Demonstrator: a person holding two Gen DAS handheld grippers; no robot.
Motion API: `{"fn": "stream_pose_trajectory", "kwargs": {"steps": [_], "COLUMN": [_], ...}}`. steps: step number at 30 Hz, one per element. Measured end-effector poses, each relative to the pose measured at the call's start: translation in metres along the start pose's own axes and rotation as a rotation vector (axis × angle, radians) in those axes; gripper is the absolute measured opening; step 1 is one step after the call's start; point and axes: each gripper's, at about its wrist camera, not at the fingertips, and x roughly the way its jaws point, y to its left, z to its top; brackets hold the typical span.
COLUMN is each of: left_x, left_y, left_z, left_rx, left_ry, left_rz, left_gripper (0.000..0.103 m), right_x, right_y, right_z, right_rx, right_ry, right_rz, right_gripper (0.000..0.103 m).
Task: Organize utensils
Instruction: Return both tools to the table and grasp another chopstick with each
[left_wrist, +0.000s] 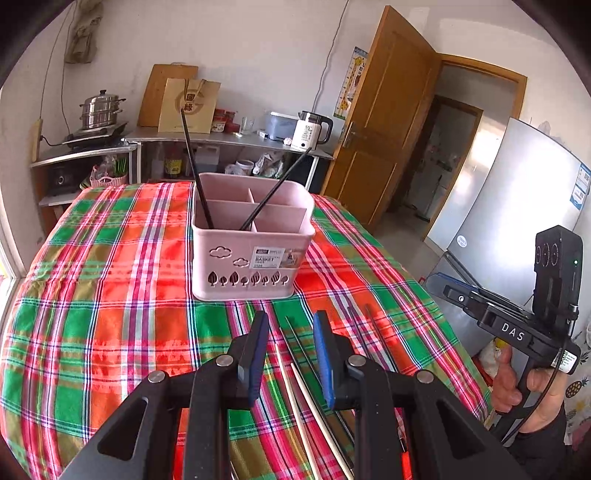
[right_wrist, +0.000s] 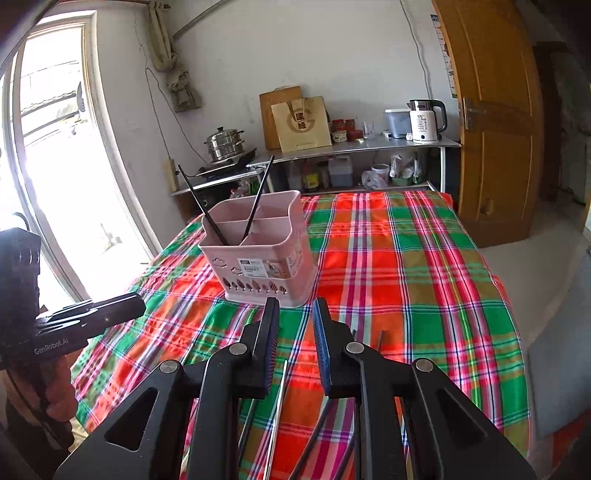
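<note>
Blue-padded left claw (left_wrist: 290, 321) and right claw (right_wrist: 295, 308) hover slightly spread, gripping nothing, above chopsticks (left_wrist: 295, 384).

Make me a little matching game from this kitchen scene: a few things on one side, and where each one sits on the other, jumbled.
Things:
1. black chopsticks
2. pale chopsticks
3. white kettle
4. steel steamer pot

Places:
A. on the far counter, near the door
B. standing in the pink basket
C. on the stove at the left
D. lying flat on the plaid tablecloth

Pairs: 1-B, 2-D, 3-A, 4-C
</note>
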Motion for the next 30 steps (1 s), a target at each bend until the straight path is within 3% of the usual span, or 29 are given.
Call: {"fn": "stream_pose_trajectory", "kwargs": {"steps": [21, 30], "left_x": [0.129, 0.150], "left_y": [0.004, -0.003], "left_z": [-0.020, -0.025], "left_rx": [-0.073, -0.038], "left_ry": [0.307, 0.334], "left_rz": [0.002, 0.031], "left_gripper": [0.024, 0.024], "right_x": [0.088, 0.103], "right_y": [-0.041, -0.045], "right_z": [-0.040, -0.044], "right_rx": [0.033, 0.032], "right_ry": [0.245, 0.277], "right_rz": [-0.089, -0.090], "right_gripper": [0.019, 0.019]}}
